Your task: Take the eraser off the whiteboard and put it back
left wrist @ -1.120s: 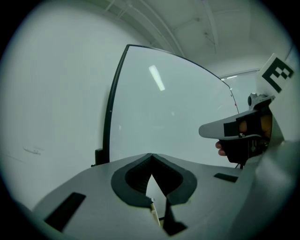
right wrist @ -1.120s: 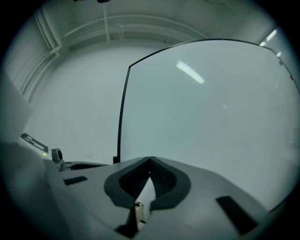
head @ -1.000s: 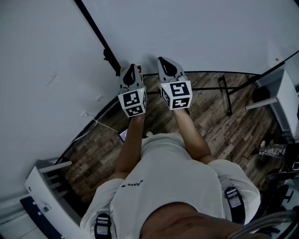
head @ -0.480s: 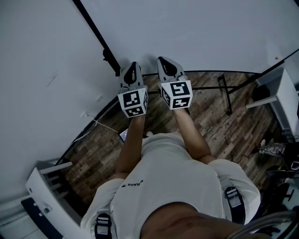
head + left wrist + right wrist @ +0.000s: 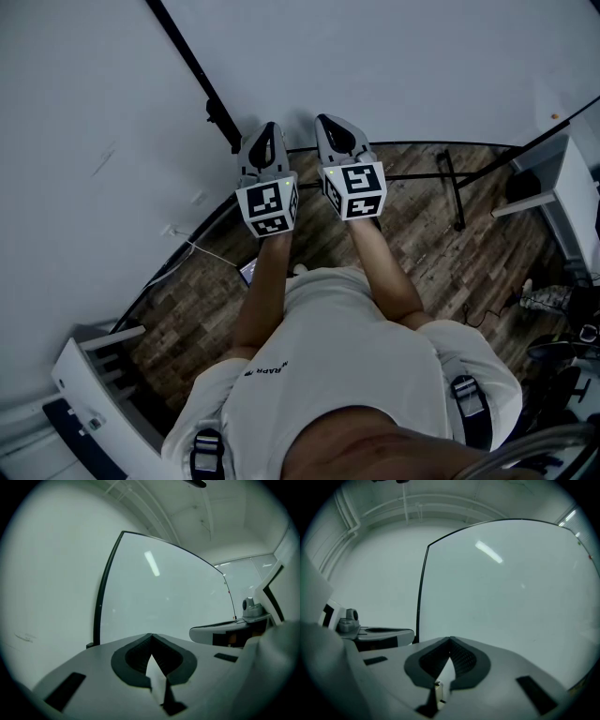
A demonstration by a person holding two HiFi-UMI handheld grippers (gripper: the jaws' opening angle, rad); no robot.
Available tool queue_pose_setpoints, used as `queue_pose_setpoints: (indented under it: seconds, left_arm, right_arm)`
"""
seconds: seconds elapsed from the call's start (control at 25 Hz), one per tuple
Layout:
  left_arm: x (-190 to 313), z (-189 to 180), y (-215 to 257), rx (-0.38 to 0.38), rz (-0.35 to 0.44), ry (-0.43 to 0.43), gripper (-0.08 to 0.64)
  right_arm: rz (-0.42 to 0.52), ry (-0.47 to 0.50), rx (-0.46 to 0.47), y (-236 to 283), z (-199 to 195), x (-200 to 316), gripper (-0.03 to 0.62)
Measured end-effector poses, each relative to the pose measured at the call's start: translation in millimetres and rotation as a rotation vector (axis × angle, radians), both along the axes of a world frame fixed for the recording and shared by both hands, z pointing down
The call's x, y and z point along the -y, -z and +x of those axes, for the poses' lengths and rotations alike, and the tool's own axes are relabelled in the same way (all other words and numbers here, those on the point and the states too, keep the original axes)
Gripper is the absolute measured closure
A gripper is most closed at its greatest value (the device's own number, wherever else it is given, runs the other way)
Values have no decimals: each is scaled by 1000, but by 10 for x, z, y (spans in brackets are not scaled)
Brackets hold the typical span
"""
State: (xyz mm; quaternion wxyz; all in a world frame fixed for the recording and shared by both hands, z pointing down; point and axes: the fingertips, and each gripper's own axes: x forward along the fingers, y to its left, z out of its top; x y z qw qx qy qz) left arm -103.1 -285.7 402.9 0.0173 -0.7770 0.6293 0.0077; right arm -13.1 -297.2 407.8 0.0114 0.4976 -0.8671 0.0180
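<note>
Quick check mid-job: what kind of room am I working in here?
Probably an indoor lab or office-type workroom: a large black-framed whiteboard stands ahead, there is a wood-plank floor below, and a black stand sits on it with cables nearby.

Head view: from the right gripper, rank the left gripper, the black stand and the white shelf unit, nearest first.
1. Left gripper: directly beside the right gripper, on its left.
2. Black stand: lower down, off to its right.
3. White shelf unit: at the far right edge of the view, beyond the stand.
</note>
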Motion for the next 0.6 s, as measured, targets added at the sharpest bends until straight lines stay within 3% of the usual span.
queue_pose_setpoints:
  seconds: [0.6]
  left_arm:
    - [-43, 46, 86, -16, 11, -11, 557]
  right_arm:
    - [16, -6, 11, 64, 25, -31, 580]
